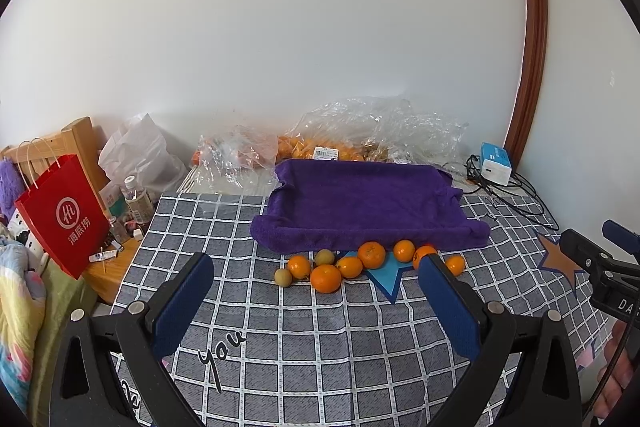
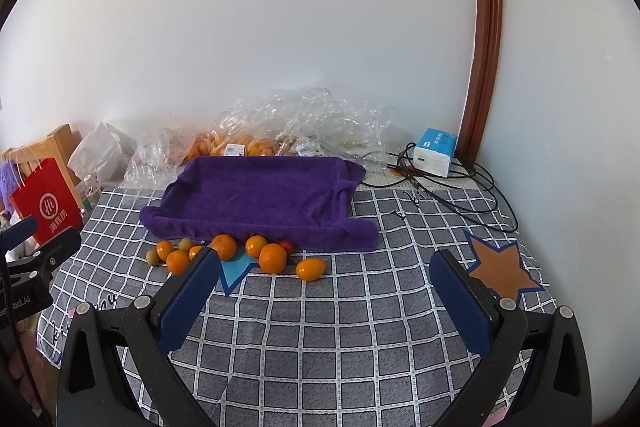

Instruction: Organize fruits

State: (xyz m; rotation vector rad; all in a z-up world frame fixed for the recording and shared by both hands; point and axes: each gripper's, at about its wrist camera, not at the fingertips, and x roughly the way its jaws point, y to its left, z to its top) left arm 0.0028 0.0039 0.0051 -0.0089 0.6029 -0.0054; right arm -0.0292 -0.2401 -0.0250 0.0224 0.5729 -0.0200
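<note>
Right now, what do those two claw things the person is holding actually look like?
Each hand-held gripper is a black plastic fork with two flat fingers faced in dark blue pads, joined by round silver bolts. The left hand-held gripper and the right hand-held gripper look alike. From the left wrist view, the right one's black body carries white lettering and a thin black cable, beside a bare hand.

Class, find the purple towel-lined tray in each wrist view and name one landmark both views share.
Left wrist: purple towel-lined tray sits centre, slightly right, behind the fruit row.
Right wrist: it sits left of centre, fruit along its near edge.
Shared landmark: the blue-and-white tissue pack beyond its right end.
</note>
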